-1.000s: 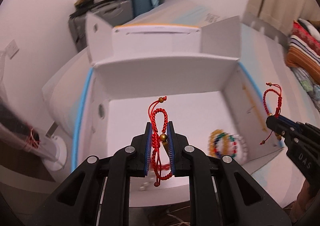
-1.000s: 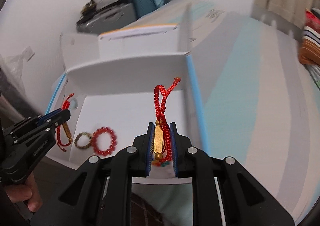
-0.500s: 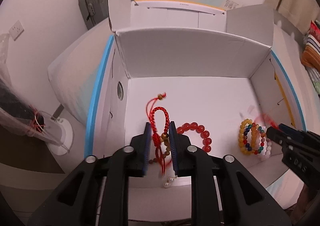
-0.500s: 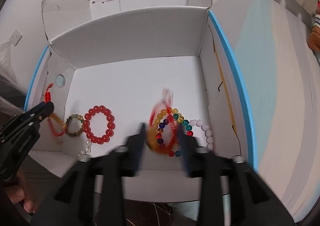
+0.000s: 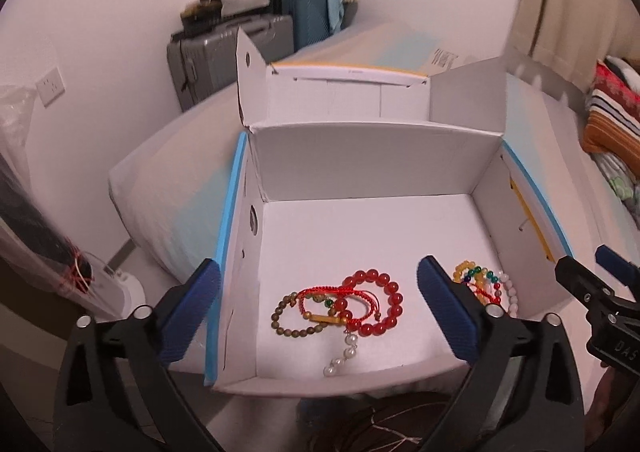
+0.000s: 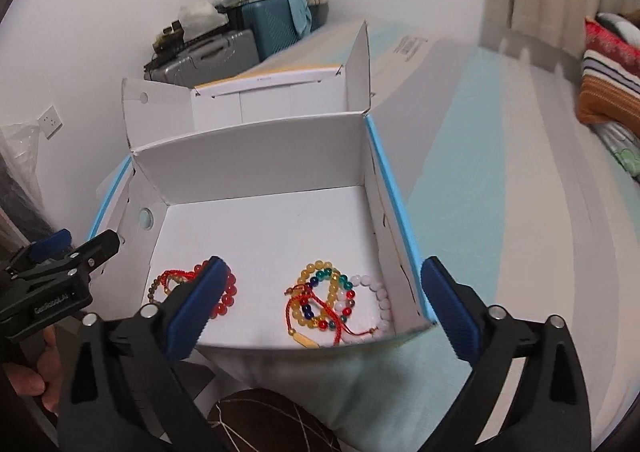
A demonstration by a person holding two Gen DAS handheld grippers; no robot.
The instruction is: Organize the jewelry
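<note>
Both hand-held grippers hang spread wide and empty above the near edge of an open white box [image 5: 376,167] resting on a bed. The left gripper [image 5: 318,310] sits over the box's near-left corner, its blue pads [image 5: 188,312] splayed to either side. Directly between and below them lies a red cord bracelet [image 5: 340,302], draped across a red bead bracelet [image 5: 376,302], with a brown bead bracelet [image 5: 296,314] alongside and a short strand of pearls [image 5: 342,356] trailing toward the front wall. The right gripper [image 6: 320,306] hovers over the near-right corner. Only its view shows clearly a second red cord bracelet [image 6: 316,310] with a gold bar tangled over a multicoloured bead bracelet [image 6: 324,292], a white bead bracelet [image 6: 376,300] beside them, just beyond the open fingers. That view also catches the person's left hand [image 6: 28,380] gripping the other tool's handle. Suitcases [image 5: 228,47] stand against the far wall.
</note>
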